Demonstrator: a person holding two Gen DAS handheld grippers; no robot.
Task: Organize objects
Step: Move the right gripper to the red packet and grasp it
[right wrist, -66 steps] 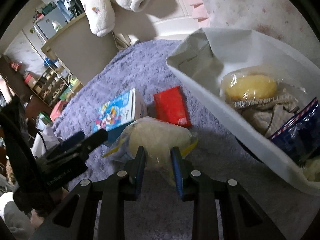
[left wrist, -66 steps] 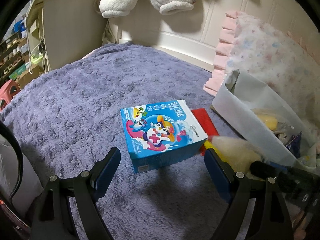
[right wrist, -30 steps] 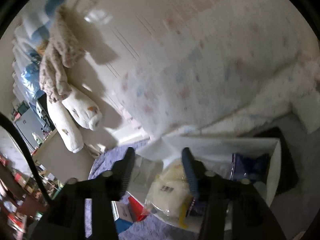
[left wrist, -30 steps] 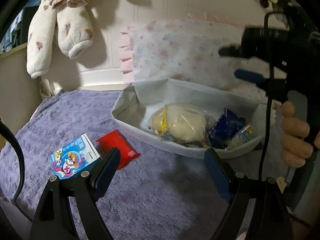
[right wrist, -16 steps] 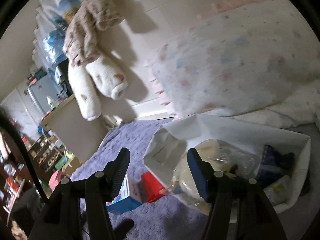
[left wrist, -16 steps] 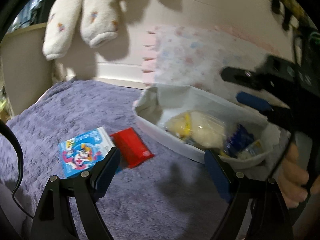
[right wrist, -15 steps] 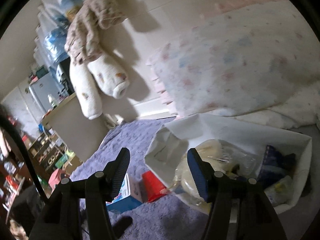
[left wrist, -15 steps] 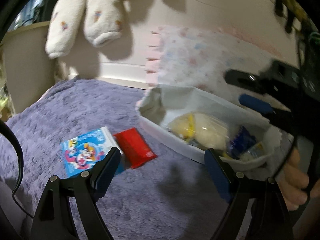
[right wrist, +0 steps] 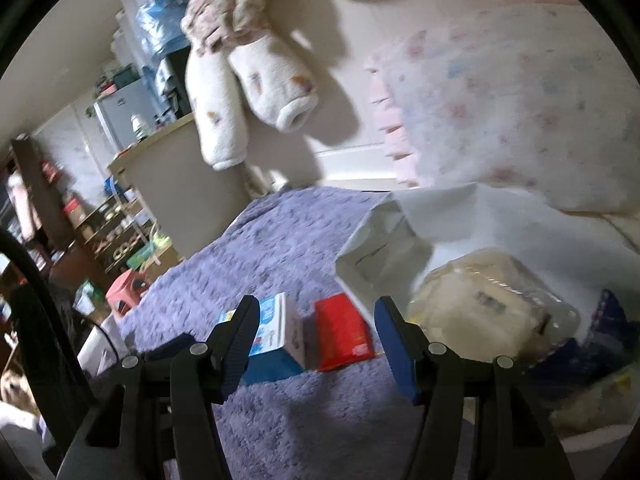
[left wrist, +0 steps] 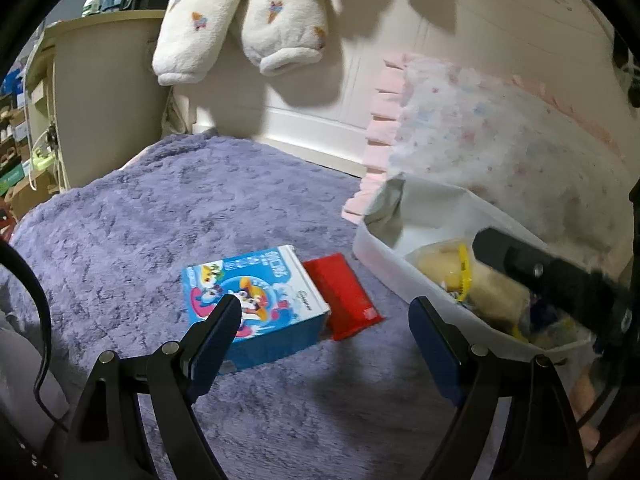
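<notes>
A blue cartoon-printed box [left wrist: 256, 296] lies on the purple blanket with a red packet [left wrist: 340, 296] touching its right side. My left gripper [left wrist: 324, 308] hovers open just short of them, holding nothing. To the right stands a white bin [left wrist: 380, 248] holding a bagged yellow bread [left wrist: 452, 268]. A black finger [left wrist: 540, 272] of the right-hand tool crosses over the bin. In the right wrist view my right gripper [right wrist: 316, 308] is open and empty. It points at the blue box [right wrist: 272, 324] and red packet [right wrist: 344, 332]. The bin [right wrist: 400, 208] and bread bag [right wrist: 480, 312] are on its right.
A pink-frilled floral pillow [left wrist: 500, 128] leans behind the bin. Plush toy legs [left wrist: 240, 20] hang from the white wall above. A beige cabinet [left wrist: 104, 88] stands beyond the blanket's far left edge. Cluttered shelves [right wrist: 80, 232] and a pink stool [right wrist: 126, 286] lie further left.
The bread bag the right gripper held now lies in the bin, and that gripper has come down and left, open. The left gripper has swung left, back to the box and packet.
</notes>
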